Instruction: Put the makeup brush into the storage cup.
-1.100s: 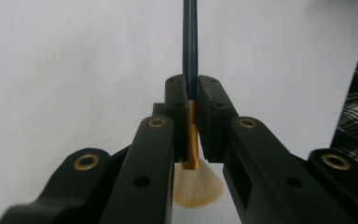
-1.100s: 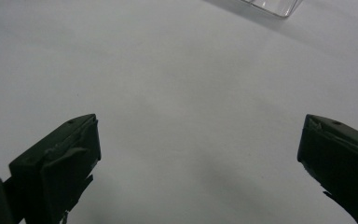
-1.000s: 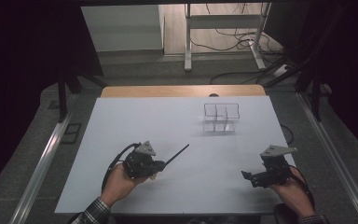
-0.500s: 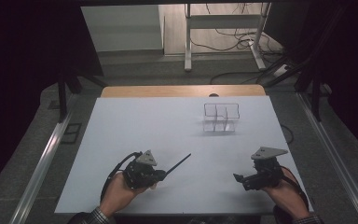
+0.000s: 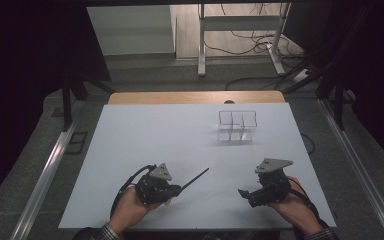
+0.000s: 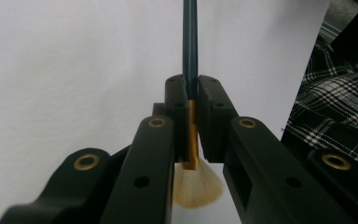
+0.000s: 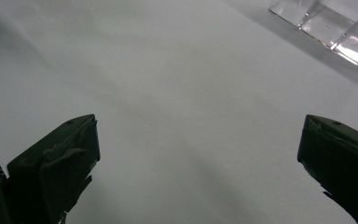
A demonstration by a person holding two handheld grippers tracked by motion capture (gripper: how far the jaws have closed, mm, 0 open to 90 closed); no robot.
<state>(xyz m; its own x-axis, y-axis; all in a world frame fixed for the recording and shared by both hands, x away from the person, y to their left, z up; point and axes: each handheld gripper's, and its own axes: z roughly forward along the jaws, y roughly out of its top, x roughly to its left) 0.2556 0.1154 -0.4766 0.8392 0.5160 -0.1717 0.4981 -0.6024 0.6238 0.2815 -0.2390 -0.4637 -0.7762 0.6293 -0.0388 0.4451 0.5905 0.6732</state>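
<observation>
Left gripper (image 5: 176,189): pinching the brush (image 6: 189,56) at its gold ferrule, near left of the surface (image 5: 145,135).
Right gripper (image 5: 243,194): jaws spread, empty, near right.
Clear organizer (image 5: 237,125): far right.

Wide-apart jaws over white table (image 7: 177,93), clear organizer (image 7: 335,28) beyond.

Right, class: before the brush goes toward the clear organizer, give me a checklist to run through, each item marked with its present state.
1. Left gripper clamped on the brush: ok.
2. Grip sits at the gold ferrule, bristles behind the jaws: ok.
3. Handle points toward the clear organizer: ok.
4. Right gripper open and holding nothing: ok.
5. White table between brush and organizer free of obstacles: ok.
6. Organizer compartments vacant: cannot tell.
</observation>
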